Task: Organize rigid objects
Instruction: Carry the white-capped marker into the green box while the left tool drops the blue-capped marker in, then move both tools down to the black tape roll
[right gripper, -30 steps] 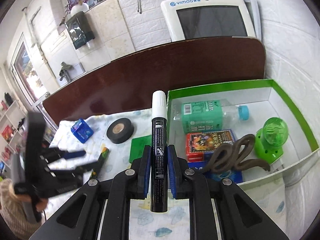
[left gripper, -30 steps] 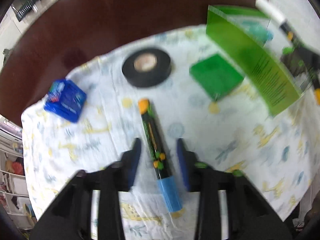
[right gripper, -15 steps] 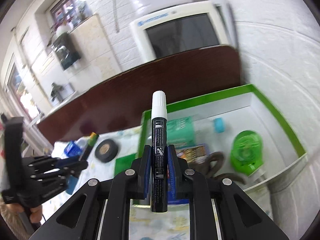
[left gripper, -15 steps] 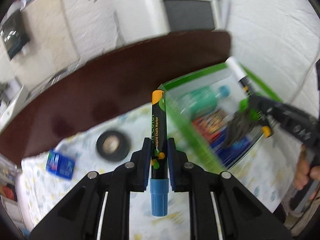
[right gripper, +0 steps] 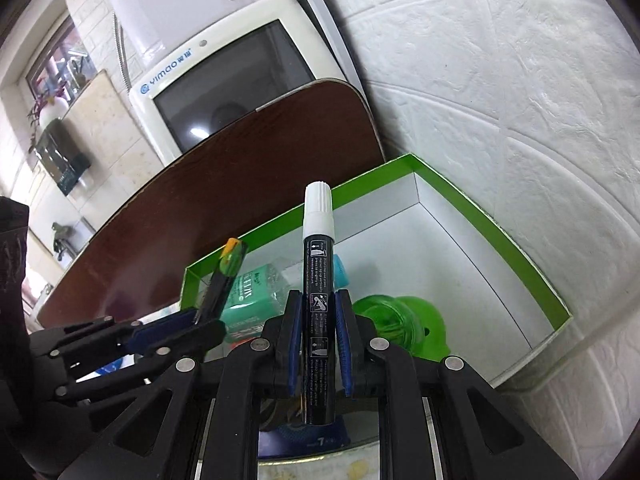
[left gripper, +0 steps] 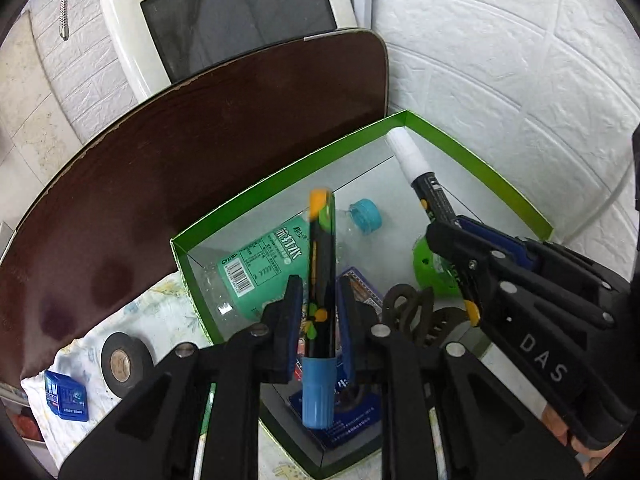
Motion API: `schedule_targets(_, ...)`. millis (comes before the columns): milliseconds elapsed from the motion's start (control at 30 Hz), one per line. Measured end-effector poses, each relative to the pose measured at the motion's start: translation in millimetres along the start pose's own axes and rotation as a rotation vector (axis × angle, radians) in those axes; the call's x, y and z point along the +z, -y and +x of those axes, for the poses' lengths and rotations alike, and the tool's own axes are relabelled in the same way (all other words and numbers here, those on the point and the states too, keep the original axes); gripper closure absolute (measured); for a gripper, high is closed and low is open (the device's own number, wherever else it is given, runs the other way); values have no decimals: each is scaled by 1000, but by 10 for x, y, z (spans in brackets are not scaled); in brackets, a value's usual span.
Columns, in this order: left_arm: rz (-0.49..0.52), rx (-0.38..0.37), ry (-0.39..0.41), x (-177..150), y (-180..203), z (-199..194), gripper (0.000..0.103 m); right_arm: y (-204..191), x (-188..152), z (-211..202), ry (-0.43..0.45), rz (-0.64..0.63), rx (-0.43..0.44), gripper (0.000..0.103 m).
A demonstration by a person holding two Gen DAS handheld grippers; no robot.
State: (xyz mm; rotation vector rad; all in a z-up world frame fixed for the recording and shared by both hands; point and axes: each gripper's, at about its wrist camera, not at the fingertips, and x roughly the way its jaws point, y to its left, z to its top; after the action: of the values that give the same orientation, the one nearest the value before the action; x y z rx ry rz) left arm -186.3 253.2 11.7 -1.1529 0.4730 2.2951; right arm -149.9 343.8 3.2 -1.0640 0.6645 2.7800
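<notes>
tabletop (left gripper: pixel 120 216) sitting under patterned cloth (left gripper: pixel 160 312) | white wall (left gripper: pixel 500 60) backing green box (left gripper: pixel 472 156) | left gripper (left gripper: pixel 318 300) fingers clamping blue-capped marker (left gripper: pixel 320 280) | right gripper (right gripper: pixel 318 320) fingers clamping white-capped marker (right gripper: pixel 318 280)

White monitor (left gripper: pixel 224 20) behind dark brown board (left gripper: pixel 192 152); white textured wall (left gripper: pixel 500 60) right.

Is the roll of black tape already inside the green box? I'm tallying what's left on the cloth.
No: the roll of black tape lies on the patterned cloth, outside the green box.
</notes>
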Motion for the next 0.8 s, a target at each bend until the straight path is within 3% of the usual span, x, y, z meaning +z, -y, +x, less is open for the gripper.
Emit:
schedule_targets(200,-27,34,13,-154,-211,-147,78,10,-20,-99,30,0,-19,86)
schedule_targets(400,-157,136,17,-379,-824,-286,77,-225,-78,-234,38,-43,35,86)
schedule_targets(567,-296,186,26,-697,-1366,-440,77,-638,-159,-226,10,-120,102,86)
schedule_targets(800,-380,210,-2,-1080,-1824,-439,74,-1319,-397,38,-89,-220,160,86)
